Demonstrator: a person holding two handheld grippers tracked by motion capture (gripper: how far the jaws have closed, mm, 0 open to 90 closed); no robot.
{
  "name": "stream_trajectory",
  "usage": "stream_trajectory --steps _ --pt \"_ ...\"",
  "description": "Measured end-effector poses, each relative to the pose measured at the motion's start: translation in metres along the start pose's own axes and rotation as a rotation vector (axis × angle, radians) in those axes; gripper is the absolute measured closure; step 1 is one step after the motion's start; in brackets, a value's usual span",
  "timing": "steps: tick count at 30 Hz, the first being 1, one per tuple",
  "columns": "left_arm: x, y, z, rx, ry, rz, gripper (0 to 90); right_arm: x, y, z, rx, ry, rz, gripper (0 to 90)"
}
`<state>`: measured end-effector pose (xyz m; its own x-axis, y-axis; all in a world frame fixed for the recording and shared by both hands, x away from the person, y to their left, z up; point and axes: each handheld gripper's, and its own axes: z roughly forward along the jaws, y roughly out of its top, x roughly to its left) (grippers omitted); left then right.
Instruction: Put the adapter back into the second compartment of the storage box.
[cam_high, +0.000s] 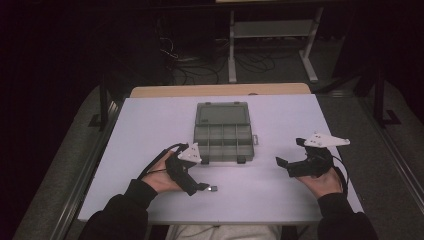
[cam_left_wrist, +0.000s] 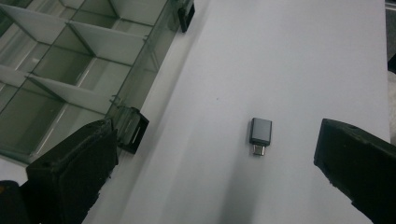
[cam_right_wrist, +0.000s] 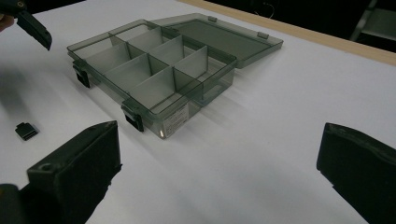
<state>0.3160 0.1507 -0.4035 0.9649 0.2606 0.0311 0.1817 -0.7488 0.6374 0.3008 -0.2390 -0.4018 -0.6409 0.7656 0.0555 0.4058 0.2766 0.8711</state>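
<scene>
light: dim room, table (cam_high: 280, 120) lit from above
shadows: soft
blur: jaws out of focus close up
glare: none

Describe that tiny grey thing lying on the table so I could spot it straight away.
Start at the white table and find the clear compartment box with its lid open. Nearer the person, just past the left hand-held gripper, lies a small grey adapter. It is the only loose item, with a metal plug at one end.

I saw a grey adapter (cam_left_wrist: 260, 131) with a silver plug on the plain white table (cam_left_wrist: 289, 56). The compartment box (cam_right_wrist: 154, 74) was smoky translucent grey with black latches.
</scene>
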Motion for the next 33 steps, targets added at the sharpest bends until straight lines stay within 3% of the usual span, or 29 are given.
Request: stream_trajectory --steps 11,25,33 --pt "-0.005 0.002 0.009 0.029 -0.008 0.023 0.0 0.0 0.0 0.0 0.002 0.005 -0.002 0.0" --pt "-0.016 0.004 0.024 0.068 -0.057 0.053 0.5 0.001 0.0 0.001 0.01 0.011 -0.007 0.0" --pt "-0.019 0.005 0.027 0.059 -0.093 0.073 13.1 0.001 0.0 0.002 0.016 0.012 -0.011 0.0"
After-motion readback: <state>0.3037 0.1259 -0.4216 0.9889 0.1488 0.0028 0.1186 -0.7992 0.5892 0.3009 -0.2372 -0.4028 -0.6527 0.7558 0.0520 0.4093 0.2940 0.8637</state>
